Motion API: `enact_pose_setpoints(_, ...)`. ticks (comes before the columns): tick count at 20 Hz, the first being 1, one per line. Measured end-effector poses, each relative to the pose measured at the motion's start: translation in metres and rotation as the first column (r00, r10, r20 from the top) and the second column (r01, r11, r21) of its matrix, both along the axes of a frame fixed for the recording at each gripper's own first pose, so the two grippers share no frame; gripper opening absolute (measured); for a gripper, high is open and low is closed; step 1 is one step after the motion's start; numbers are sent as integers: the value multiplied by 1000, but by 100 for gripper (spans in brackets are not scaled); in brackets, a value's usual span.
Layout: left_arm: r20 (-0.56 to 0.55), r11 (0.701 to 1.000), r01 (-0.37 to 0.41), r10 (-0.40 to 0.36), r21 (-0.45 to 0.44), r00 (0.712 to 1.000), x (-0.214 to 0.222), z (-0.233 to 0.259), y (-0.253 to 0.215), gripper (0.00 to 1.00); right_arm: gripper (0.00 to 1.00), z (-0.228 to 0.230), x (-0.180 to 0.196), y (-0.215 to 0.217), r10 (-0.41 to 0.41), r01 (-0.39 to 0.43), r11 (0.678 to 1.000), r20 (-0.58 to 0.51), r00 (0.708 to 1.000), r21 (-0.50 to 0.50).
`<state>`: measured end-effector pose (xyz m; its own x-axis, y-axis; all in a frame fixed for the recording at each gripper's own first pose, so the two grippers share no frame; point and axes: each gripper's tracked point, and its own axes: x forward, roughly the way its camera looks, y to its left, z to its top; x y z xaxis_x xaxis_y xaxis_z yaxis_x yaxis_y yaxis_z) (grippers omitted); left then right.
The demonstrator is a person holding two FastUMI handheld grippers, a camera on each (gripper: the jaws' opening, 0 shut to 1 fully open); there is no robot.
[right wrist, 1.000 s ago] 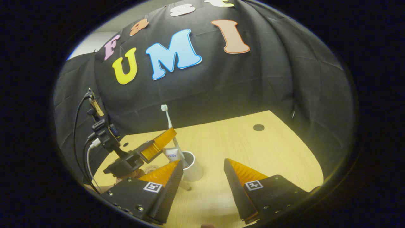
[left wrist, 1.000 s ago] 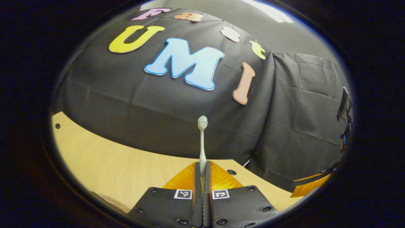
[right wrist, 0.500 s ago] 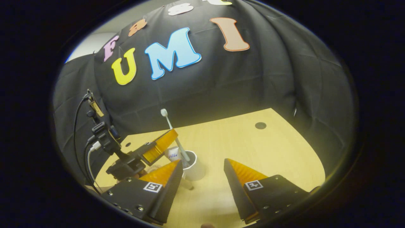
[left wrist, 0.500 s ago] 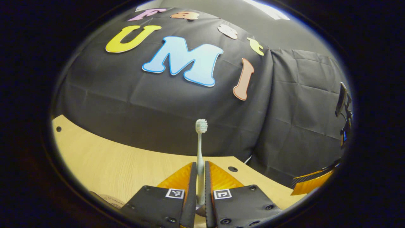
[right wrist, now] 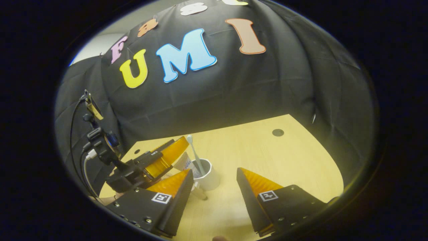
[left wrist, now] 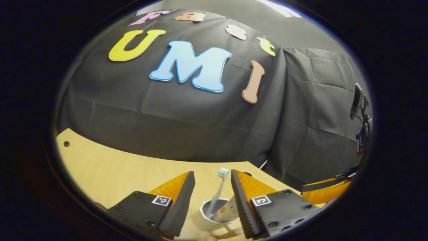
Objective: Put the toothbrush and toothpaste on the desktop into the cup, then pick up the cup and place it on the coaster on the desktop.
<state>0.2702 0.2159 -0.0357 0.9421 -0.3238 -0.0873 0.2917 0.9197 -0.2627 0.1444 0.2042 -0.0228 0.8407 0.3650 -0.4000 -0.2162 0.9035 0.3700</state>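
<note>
Left tool point(left wrist: 210, 182) agape over cup point(left wrist: 214, 219) | toothbrush point(left wrist: 219, 190), toothpaste point(left wrist: 227, 211) inside | right tool point(right wrist: 214, 177) agape nearby

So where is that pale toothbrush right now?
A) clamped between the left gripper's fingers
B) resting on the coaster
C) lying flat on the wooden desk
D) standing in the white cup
D: the pale toothbrush stands head-up inside the white cup, beside the toothpaste tube, between the open fingers of the left gripper.
</note>
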Motion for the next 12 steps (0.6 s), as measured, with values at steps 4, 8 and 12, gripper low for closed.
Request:
enact_pose_setpoints(4,17,998,-47,46,49,999,-17,16,15,93,80,7,2,20,45,-45,999,-7,999,-29)
enact_pose_setpoints(8,16,994,-76,75,78,997,-39,27,32,88,80,0,6,33,61,-62,997,-29,998,-40)
enact_pose_setpoints(12,17,991,-110,109,72,994,-61,39,49,93,80,-13,8,44,61,-70,993,-92,994,-94)
